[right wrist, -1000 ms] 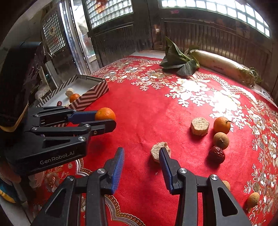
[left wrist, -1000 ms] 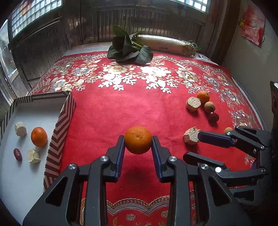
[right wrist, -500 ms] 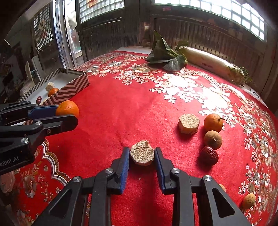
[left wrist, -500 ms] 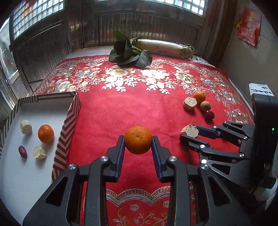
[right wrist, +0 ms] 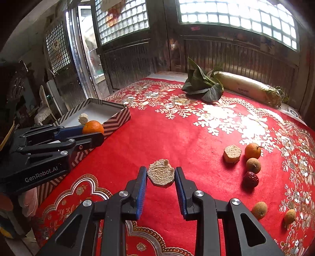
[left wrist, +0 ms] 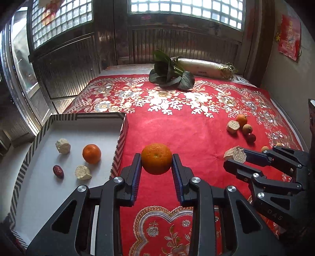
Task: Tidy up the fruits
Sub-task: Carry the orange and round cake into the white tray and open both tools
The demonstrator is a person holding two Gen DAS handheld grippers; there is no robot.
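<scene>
a matt red embroidered cloth [left wrist: 177,128] covers the table, the striped box [left wrist: 118,141] at nine o'clock looks like paper card, the orange [left wrist: 156,158] dimpled.

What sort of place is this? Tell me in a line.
Probably a room in an older home: a table under a red embroidered cloth, dark slatted wood panels with glass-block windows above, and a white radish with leafy greens set out.
</scene>
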